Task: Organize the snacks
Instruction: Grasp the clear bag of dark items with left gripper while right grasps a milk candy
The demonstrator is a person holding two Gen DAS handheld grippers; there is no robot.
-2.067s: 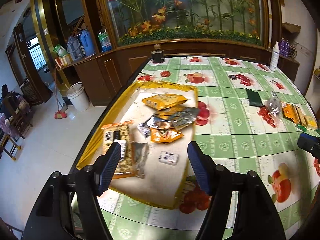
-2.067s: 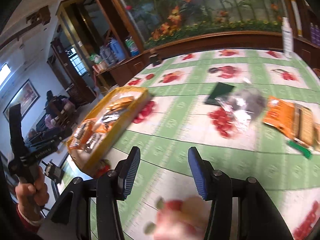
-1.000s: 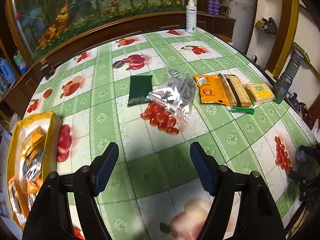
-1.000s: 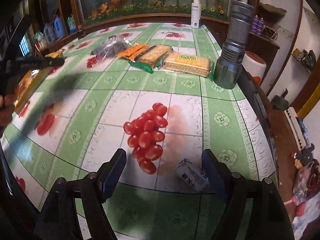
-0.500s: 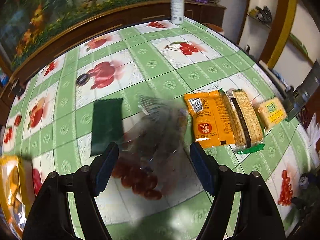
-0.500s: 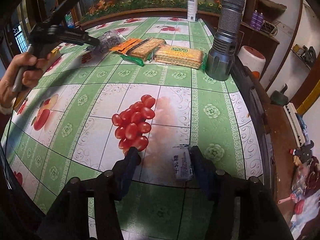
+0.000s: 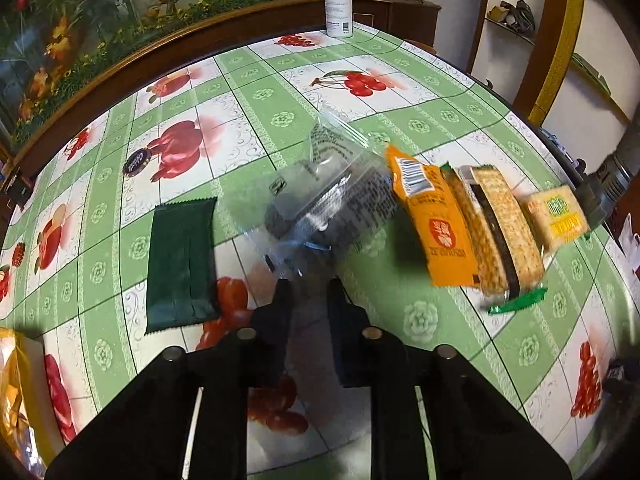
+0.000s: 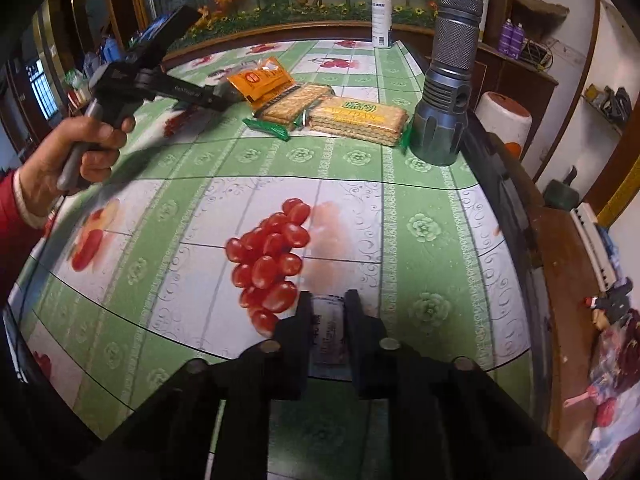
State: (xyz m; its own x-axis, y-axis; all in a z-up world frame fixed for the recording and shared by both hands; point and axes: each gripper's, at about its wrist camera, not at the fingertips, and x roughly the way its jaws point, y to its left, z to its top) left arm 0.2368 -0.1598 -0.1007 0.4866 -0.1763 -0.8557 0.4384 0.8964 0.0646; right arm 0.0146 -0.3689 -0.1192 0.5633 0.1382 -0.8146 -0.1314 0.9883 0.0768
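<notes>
Right wrist view shows the right tool (image 8: pixel 325 312) with its jaws having just been closing, and they now press on a small white printed packet (image 8: pixel 327 334) at the near edge of the desk (image 8: pixel 352 184); the packet's long axis runs straight along the fingers, away from the camera, so the clamp falls across its narrow width; beside it to the left lies only the printed cluster of red tomatoes on the cloth.

Left wrist view shows the left tool (image 7: pixel 307 286) drawn shut as well, its jaws having just been closing; the near corner of a clear plastic bag (image 7: pixel 328 200) reaches down to the fingertips, and it appears pinched there, though blur makes the contact hard to confirm; the bag stretches up and away from the tool, tilted slightly rightward; just left of it lies a dark green sachet (image 7: pixel 180 264), long axis also pointing away; just right lie an orange snack pack (image 7: pixel 436 220), a cracker sleeve (image 7: pixel 500 232) and a yellow cracker pack (image 7: pixel 560 216), side by side and touching; a grey flashlight (image 8: pixel 448 80) stands at the far right end.

A yellow tray (image 7: pixel 12 380) shows at the far left edge, well apart from both tools; the left hand (image 8: pixel 68 156) is the nearer to it, so carrying leftward looks the likely demand, with the right packet having the longer way across.
</notes>
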